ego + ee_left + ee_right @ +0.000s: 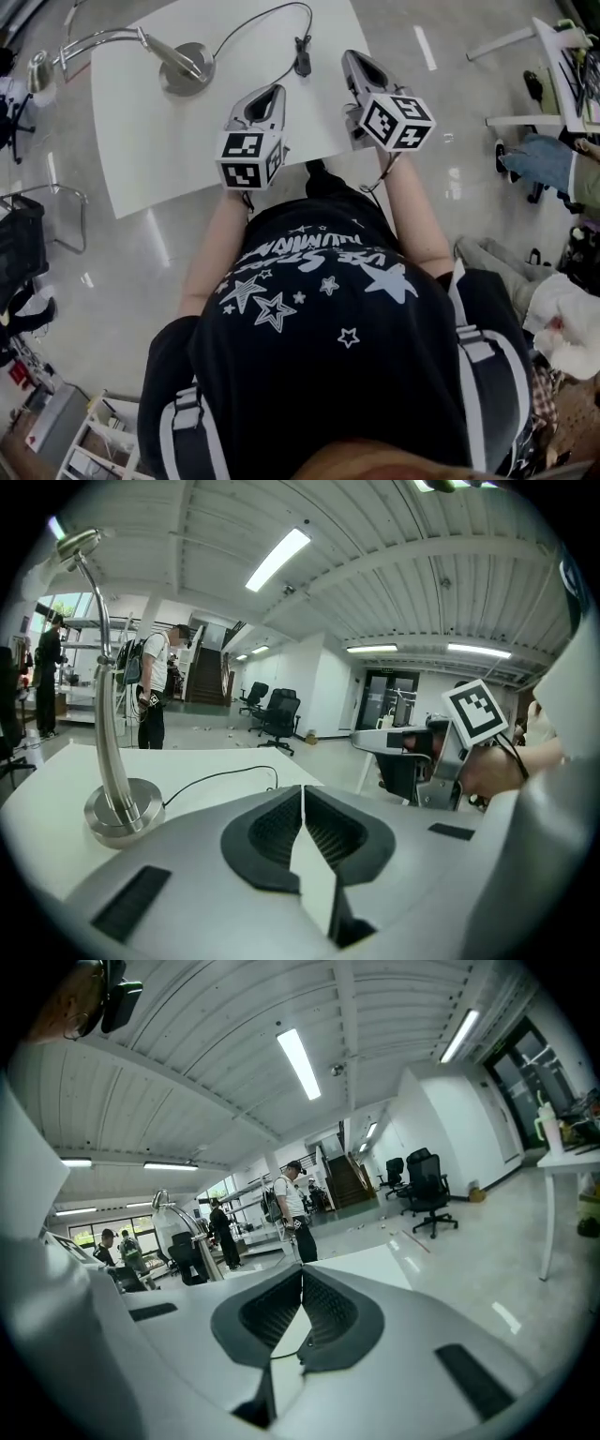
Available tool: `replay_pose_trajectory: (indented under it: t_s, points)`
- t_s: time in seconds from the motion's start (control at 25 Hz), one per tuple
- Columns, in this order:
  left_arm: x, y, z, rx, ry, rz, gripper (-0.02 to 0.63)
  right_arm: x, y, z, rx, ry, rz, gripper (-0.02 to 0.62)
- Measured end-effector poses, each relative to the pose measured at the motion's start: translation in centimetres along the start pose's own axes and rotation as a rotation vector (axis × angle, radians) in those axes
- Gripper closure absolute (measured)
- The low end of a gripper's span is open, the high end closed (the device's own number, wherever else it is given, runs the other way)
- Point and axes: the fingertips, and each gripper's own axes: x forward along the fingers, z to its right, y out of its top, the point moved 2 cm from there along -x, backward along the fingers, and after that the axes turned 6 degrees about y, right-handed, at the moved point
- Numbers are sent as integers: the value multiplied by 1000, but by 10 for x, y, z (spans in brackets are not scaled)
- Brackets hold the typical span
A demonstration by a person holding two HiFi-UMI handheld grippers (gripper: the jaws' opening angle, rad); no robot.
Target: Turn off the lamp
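A chrome desk lamp stands on the white table (131, 159): its round base (187, 67) is at the back, and a curved arm bends left to the head (39, 70). Its black cable loops right to an inline switch (302, 58). My left gripper (275, 91) hovers over the table's near part, shut and empty, to the right of the base (122, 808). My right gripper (352, 56), also shut with nothing in it, is just right of the switch. In the right gripper view the cable (292, 1353) shows below the closed jaws and the lamp arm (187, 1232) stands at the left.
A black chair (28, 234) stands left of the table. A second white table (553, 56) and a seated person (553, 159) are at the right. Standing people (150, 691) and office chairs (277, 714) are farther back in the room.
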Motion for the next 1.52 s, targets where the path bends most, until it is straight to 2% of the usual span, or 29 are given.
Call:
replay_pose_trajectory:
  t_s: [0.32, 0.36, 0.4, 0.44, 0.8, 1.08, 1.36, 1.52]
  points:
    - [57, -20, 17, 35, 29, -92, 590, 24, -8, 33, 5, 83, -88, 589]
    - [62, -23, 20, 40, 33, -103, 563, 27, -11, 35, 6, 98, -105, 589]
    - [68, -27, 22, 44, 33, -117, 495, 30, -15, 36, 7, 112, -120, 589]
    - [74, -31, 23, 45, 33, -132, 457, 32, -18, 38, 8, 125, -133, 589]
    - [114, -66, 18, 85, 154, -240, 409, 49, -32, 65, 19, 191, -201, 589]
    - [142, -83, 9, 130, 247, -288, 405, 59, -54, 62, -3, 300, -293, 589]
    - [152, -90, 0, 128, 285, -321, 407, 71, -62, 68, -9, 328, -337, 589]
    - [152, -92, -3, 114, 279, -332, 408, 82, -69, 64, -33, 378, -380, 589]
